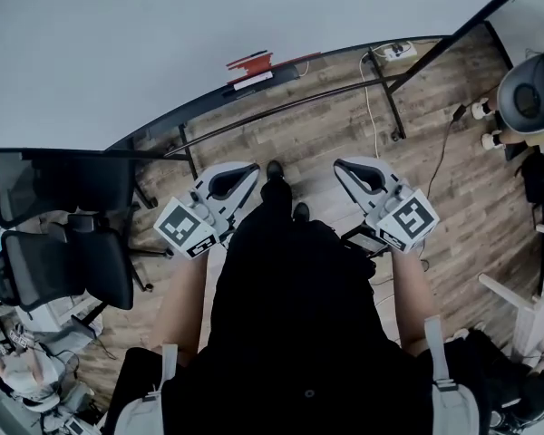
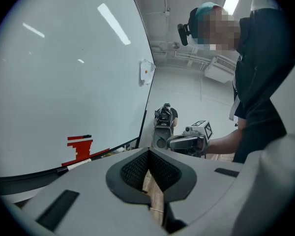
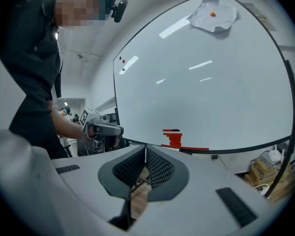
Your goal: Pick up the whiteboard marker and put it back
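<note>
Red whiteboard markers (image 1: 250, 62) lie in a small stack on the tray at the foot of the whiteboard (image 1: 163, 34), with a white one (image 1: 254, 81) beside them. The same red stack shows at the lower left in the left gripper view (image 2: 80, 146) and in the middle of the right gripper view (image 3: 174, 139). My left gripper (image 1: 245, 170) and right gripper (image 1: 346, 165) are held side by side in front of my body, well short of the tray. Both point toward the board. The left gripper (image 2: 148, 154) and right gripper (image 3: 145, 149) have their jaws together with nothing between them.
The board's black stand bars (image 1: 290, 107) cross the wooden floor ahead. A black office chair (image 1: 72, 261) stands at the left. A power strip (image 1: 397, 51) with a cable lies at the far right, near another person (image 1: 530, 93). A white cloth (image 3: 214, 14) hangs on the board.
</note>
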Demonstrator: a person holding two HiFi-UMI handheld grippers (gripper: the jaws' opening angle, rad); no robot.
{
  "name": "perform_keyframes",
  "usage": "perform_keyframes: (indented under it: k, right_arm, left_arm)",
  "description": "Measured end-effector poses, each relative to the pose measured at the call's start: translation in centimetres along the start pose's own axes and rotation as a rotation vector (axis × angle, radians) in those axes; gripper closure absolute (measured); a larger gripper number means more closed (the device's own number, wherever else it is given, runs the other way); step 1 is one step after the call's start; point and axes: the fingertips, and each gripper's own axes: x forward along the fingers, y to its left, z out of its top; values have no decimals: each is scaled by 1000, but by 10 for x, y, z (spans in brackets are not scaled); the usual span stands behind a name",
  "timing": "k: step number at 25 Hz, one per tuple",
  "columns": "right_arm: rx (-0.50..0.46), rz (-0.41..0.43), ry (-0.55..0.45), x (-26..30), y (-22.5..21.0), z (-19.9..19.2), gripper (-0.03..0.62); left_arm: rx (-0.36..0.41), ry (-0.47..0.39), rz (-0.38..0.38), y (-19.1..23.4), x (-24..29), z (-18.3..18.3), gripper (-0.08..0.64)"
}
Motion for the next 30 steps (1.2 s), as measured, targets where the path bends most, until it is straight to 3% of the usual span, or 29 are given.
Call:
perform_keyframes:
  k: [14, 21, 30]
  right_arm:
    - [-31, 5, 29, 76, -60, 33, 572]
    - [-54, -13, 22, 116, -87, 58, 572]
    - [-67, -26, 21, 143, -106, 65, 572]
  left_arm:
    - [46, -5, -16, 82, 31, 30, 549]
    - [8, 11, -54, 117, 45, 32, 549]
    - [85, 69, -67, 139, 63, 25, 549]
